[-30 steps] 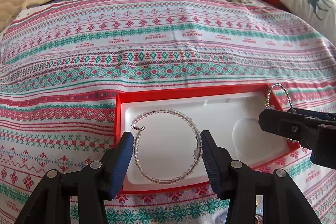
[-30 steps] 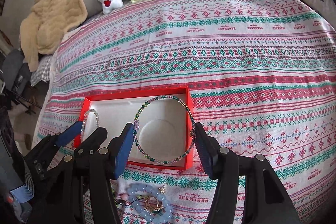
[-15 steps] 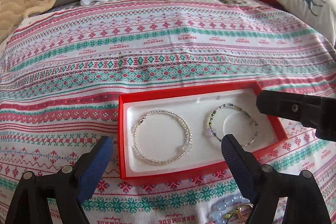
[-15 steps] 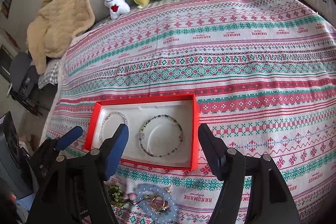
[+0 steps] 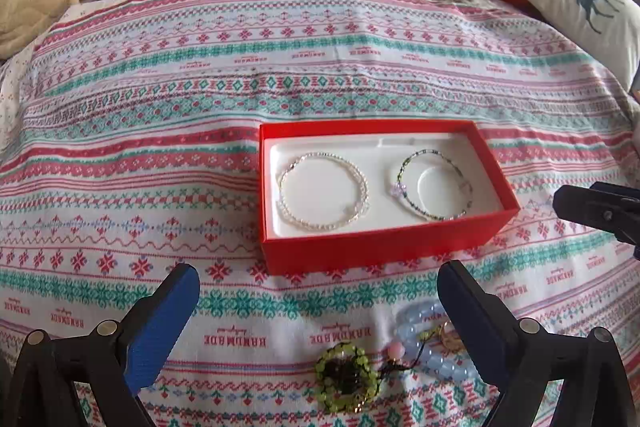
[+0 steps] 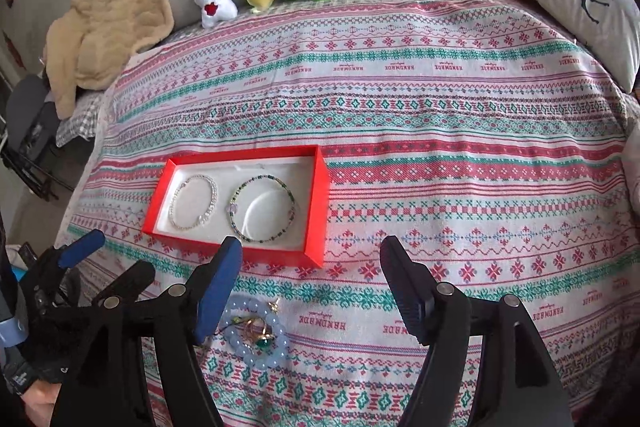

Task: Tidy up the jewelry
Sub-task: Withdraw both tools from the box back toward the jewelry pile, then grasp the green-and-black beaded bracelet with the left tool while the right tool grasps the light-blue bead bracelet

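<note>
loose pile sits nearer the right gripper

my left gripper [image 5: 318, 301] has just been opening and now stands spread wide with nothing between the pads. my right gripper [image 6: 310, 283] has also just been opening, released, empty too. both hang over the near edge of the bedspread [image 5: 200, 99], short of the red box [image 5: 384, 247].

outward from the left: green bead bracelet [image 5: 346, 377] just below and ahead; pale blue bead bracelet [image 5: 430, 343] against its right finger.

from the right: the same blue loop [image 6: 256, 333], with small gold pieces on it, lies just beside its left finger.

in the box, clear bracelet [image 5: 322, 191] left, dark beaded bracelet [image 5: 434, 185] right, both flat, apart.

my read: right takes the blue pile, left the green.
</note>
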Demonstrator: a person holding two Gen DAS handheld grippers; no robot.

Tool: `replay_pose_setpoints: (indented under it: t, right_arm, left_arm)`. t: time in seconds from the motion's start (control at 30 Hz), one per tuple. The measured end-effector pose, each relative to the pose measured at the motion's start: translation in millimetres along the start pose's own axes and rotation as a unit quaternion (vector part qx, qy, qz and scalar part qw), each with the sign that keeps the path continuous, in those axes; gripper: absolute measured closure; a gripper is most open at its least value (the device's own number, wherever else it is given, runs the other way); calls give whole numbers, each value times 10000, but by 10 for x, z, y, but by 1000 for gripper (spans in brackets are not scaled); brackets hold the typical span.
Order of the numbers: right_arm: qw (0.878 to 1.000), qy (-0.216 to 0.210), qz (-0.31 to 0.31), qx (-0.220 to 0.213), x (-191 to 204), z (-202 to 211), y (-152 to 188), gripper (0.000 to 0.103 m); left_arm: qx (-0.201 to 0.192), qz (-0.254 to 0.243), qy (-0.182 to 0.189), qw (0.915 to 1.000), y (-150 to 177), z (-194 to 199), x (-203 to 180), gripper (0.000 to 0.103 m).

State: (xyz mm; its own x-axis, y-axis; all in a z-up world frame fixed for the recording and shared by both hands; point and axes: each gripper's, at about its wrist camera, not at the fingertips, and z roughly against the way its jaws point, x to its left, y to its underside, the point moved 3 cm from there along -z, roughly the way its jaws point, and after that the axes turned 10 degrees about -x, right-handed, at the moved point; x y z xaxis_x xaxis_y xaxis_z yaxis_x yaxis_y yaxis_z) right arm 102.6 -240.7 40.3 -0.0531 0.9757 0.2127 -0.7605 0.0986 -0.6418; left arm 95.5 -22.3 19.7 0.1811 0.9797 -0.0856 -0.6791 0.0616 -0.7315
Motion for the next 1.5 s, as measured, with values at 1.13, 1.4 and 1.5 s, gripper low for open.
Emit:
replay_pose_setpoints:
  t: [1.13,1.4,1.5]
  right_arm:
    - [9972,227,-67,704,-298,174,909,29]
    - [9961,201,258,814,-112,95,995,29]
    - [9959,168,310,832,-64,79,1001,29]
  left_arm:
    - [926,9,149,9956,949,121,335,4]
    - [742,58,571,9956,880,74,262,19]
    - [641,107,686,9955,830,48,251,37]
